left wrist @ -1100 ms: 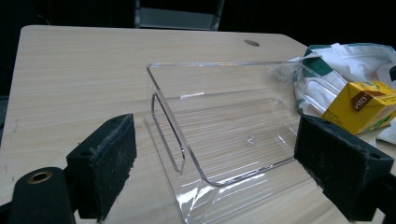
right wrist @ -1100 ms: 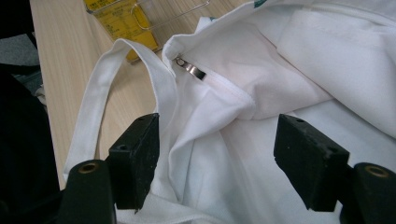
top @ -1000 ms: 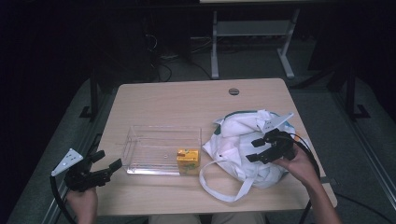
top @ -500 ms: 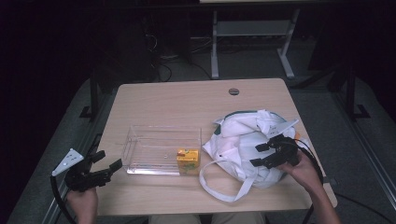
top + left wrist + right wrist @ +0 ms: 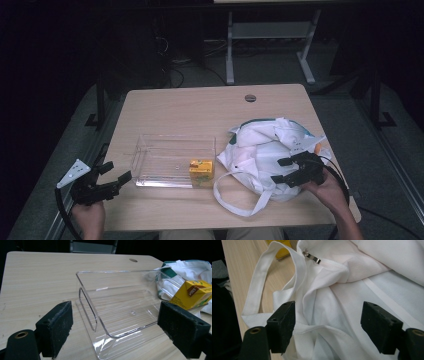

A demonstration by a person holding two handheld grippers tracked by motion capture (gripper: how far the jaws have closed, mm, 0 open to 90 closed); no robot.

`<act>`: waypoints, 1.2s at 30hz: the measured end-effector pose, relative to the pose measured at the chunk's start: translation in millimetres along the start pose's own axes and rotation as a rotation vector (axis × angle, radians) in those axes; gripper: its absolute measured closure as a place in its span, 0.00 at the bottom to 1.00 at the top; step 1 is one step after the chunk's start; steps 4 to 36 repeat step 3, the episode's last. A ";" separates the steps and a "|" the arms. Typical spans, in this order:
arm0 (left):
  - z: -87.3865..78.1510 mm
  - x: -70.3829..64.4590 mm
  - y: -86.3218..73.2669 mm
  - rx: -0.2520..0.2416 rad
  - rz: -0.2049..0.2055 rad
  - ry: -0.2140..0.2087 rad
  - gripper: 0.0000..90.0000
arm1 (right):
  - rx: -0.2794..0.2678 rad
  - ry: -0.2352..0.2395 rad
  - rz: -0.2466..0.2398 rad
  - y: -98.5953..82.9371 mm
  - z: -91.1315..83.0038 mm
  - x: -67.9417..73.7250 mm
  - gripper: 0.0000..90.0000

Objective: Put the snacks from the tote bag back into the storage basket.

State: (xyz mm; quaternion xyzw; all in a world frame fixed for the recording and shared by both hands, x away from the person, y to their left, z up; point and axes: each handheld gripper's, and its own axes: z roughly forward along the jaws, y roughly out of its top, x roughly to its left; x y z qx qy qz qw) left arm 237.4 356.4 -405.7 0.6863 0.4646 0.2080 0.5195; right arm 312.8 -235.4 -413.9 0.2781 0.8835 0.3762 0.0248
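Note:
A white cloth bag (image 5: 267, 150) with a long strap (image 5: 235, 200) lies crumpled on the right half of the table. My right gripper (image 5: 281, 170) hovers open over the bag's near right side; its jaws stand wide over folds of white fabric (image 5: 332, 307), with nothing between them. A clear plastic tray (image 5: 172, 162) sits at the table's middle, and a yellow drink carton (image 5: 201, 171) stands at its near right corner. My left gripper (image 5: 116, 172) is open at the near left table edge, aimed at the tray (image 5: 117, 312), short of it. The carton (image 5: 191, 293) shows beyond its right jaw.
The wooden table (image 5: 200, 107) has a round cable hole (image 5: 250, 98) near its far edge. A metal clip (image 5: 312, 256) sits on the bag's seam. A white metal stand (image 5: 270, 35) stands on the floor behind the table.
My right gripper has drawn back toward the near right, off the bag's top folds. The left gripper has hardly moved.

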 end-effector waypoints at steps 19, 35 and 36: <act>0.0 0.1 0.2 0.000 0.001 -0.001 0.14 | -0.020 -0.007 -0.001 -1.7 -3.3 4.5 0.29; 0.0 0.1 0.2 0.000 0.001 -0.001 0.14 | -0.020 -0.007 -0.001 -1.7 -3.3 4.5 0.29; 0.0 0.1 0.2 0.000 0.001 -0.001 0.14 | -0.020 -0.007 -0.001 -1.7 -3.3 4.5 0.29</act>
